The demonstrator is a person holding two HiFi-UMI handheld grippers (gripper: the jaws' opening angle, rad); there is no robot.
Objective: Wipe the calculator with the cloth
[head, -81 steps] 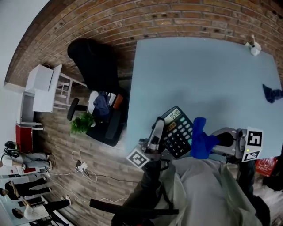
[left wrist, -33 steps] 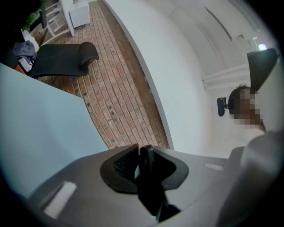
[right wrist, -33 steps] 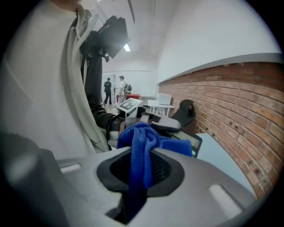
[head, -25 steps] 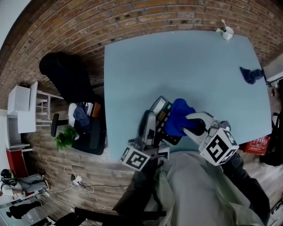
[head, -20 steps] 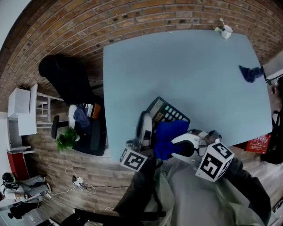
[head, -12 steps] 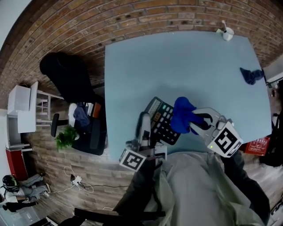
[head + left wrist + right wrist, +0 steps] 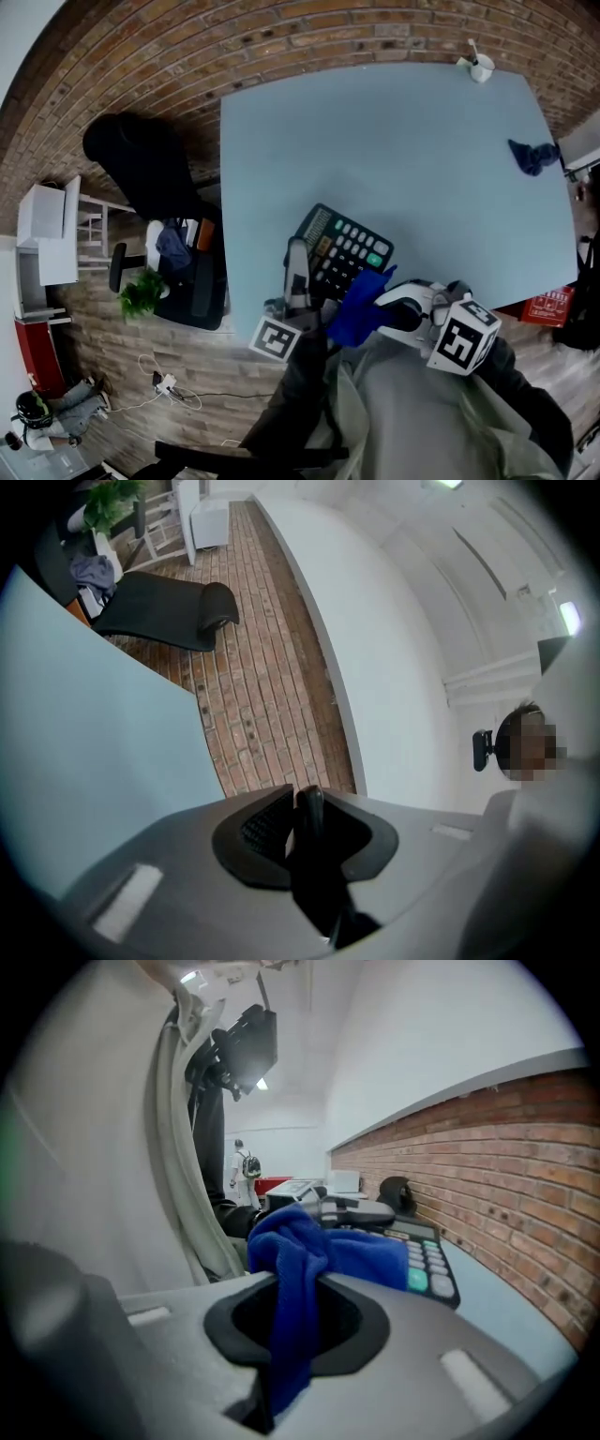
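Observation:
The black calculator [image 7: 349, 246] is held above the near-left part of the light blue table [image 7: 375, 141], keys up. My left gripper [image 7: 299, 255] grips its near-left edge; its jaws are closing on that dark edge [image 7: 315, 874], which sits between them [image 7: 307, 804]. My right gripper [image 7: 375, 302] is shut on a blue cloth [image 7: 359, 302] bunched at the calculator's near edge. In the right gripper view the cloth [image 7: 314, 1241] rises from between the jaws [image 7: 293, 1309] and drapes against the calculator's keys [image 7: 433, 1258].
A second blue cloth [image 7: 532, 156] lies near the table's right edge and a white cup [image 7: 480, 67] stands at the far right corner. A black chair [image 7: 141, 159] and a plant [image 7: 141, 291] sit left of the table. A red box [image 7: 553, 305] is at the right.
The right gripper has drawn the cloth from over the calculator's keys back toward the person, to its near edge, uncovering the keys. The calculator has turned a little in the left gripper.

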